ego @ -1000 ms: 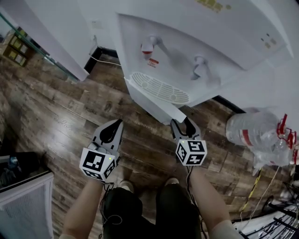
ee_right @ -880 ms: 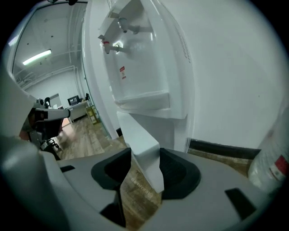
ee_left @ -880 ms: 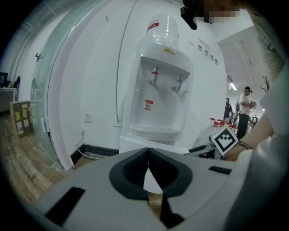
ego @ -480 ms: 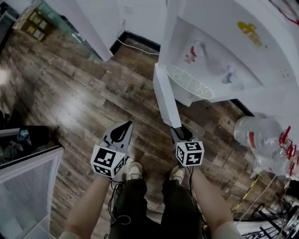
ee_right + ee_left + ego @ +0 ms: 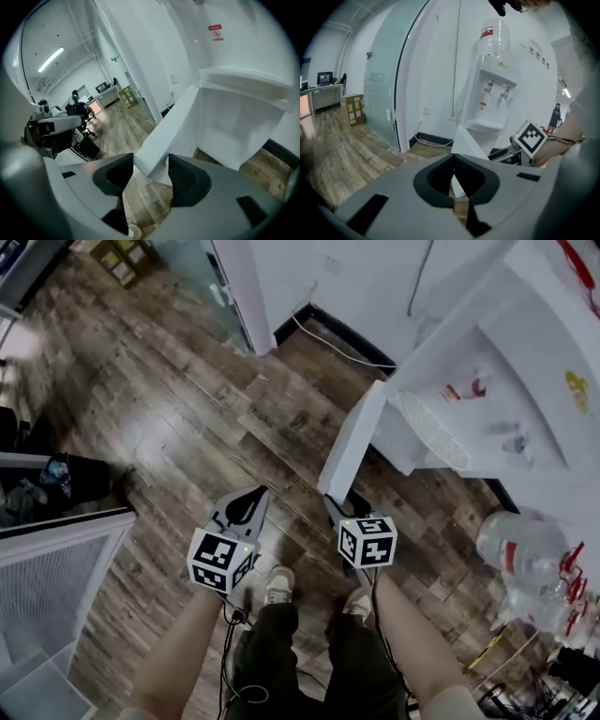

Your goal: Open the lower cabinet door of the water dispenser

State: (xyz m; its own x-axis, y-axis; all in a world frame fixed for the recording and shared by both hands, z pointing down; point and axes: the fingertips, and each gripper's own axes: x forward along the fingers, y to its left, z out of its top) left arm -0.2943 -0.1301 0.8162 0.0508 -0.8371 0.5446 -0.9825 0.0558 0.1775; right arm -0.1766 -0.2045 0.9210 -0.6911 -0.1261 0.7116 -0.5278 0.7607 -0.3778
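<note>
Right now the right gripper pinches the free edge of the lower cabinet door: in the right gripper view the white slab fills the gap between the two dark pads, which seem to touch both of its faces, though the jaws have just been opening a little. The left gripper holds nothing, its jaws pressed together, and hovers above the wooden floor, just to the left of the door. The door stands swung well out from the white water dispenser, hinged at the cabinet and showing the pale hollow inside. A clear water bottle lies on the floor to the right of the dispenser, and a white cord runs along the wall behind. My operator's shoes stand just below both grippers. Compared with a second ago, the door has come much further out, and the dispenser sits further to the upper right of the head view.
</note>
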